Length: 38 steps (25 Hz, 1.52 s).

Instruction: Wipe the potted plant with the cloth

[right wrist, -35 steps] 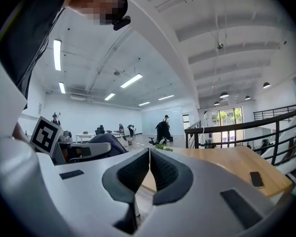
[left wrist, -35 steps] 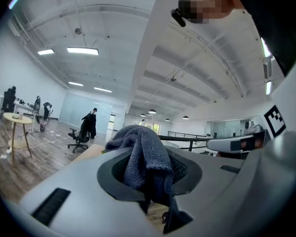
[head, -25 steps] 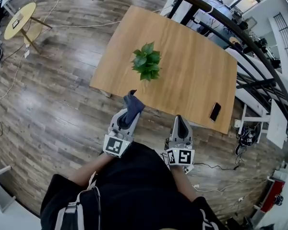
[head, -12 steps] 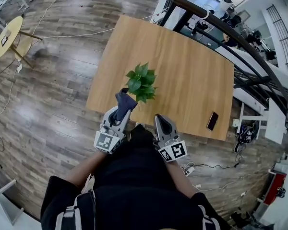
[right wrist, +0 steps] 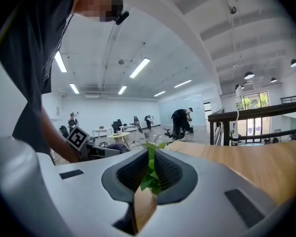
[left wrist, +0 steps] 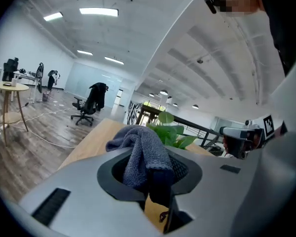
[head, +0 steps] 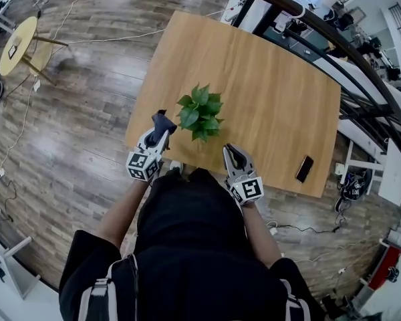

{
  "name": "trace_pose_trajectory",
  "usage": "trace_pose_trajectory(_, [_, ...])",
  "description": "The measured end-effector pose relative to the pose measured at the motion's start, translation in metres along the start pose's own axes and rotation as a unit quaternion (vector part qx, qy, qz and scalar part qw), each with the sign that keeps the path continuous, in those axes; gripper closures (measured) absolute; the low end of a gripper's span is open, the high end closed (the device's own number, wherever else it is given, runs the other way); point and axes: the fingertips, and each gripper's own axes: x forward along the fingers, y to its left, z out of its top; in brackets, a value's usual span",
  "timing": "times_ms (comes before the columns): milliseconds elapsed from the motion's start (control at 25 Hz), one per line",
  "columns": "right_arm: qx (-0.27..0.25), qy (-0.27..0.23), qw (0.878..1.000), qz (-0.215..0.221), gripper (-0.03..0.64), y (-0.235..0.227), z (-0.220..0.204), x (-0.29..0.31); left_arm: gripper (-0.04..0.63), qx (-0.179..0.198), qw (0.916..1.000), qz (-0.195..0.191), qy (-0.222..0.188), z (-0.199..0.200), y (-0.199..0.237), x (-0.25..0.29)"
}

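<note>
Looking down from the head view, we see a wooden table (head: pixel 267 72) with the person's dark torso cutting off part of its near edge. At the table's near left corner, the left gripper (head: pixel 159 131) has its jaws clamped on a dark grey cloth (head: pixel 163 120), which bunches up above the tips. In the left gripper view the cloth (left wrist: pixel 138 154) covers most of what lies ahead, and only a few leaves show behind it. Just right of the cloth, near the near edge, stands the potted plant (head: pixel 200 112). Its leaves hide the pot from above. We cannot tell whether cloth and leaves touch. Further right, over the near edge, the right gripper (head: pixel 230 152) has its jaws closed and empty. Its own view shows only a thin strip of leaves (right wrist: pixel 150 174) beyond the jaws. A dark phone (head: pixel 305 168) lies by the near right corner.
</note>
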Motion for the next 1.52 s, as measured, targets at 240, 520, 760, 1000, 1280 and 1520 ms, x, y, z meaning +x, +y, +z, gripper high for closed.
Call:
trace_pose_trajectory(240, [-0.073, 0.038, 0.996, 0.047, 0.595, -0.019, -0.051, 0.016, 0.483, 0.054, 0.9939, 0.027, 0.092, -0.062, 0.022, 0.038])
trace_pose_trajectory(520, [-0.074, 0.142, 0.98, 0.117, 0.408, -0.038, -0.122, 0.052, 0.483, 0.041, 0.991, 0.018, 0.126, -0.09, 0.024, 0.079])
trace_pose_trajectory(760, [-0.094, 0.206, 0.965, 0.134, 0.387, -0.047, -0.161, 0.081, 0.483, 0.107, 0.9802, -0.041, 0.161, -0.093, 0.002, 0.112])
trace_pose_trajectory(1000, [-0.168, 0.199, 0.95, 0.172, 0.387, -0.045, -0.155, 0.113, 0.483, 0.148, 0.9683, -0.082, 0.184, -0.107, -0.002, 0.126])
trace_pose_trajectory(1280, [-0.164, 0.2, 0.948, 0.188, 0.388, -0.045, -0.158, 0.113, 0.483, 0.131, 0.9684, -0.101, 0.186, -0.124, -0.019, 0.115])
trace_pose_trajectory(1520, [-0.162, 0.199, 0.949, 0.186, 0.388, -0.046, -0.162, 0.113, 0.483, 0.132, 0.9661, -0.111, 0.192, -0.129, -0.03, 0.107])
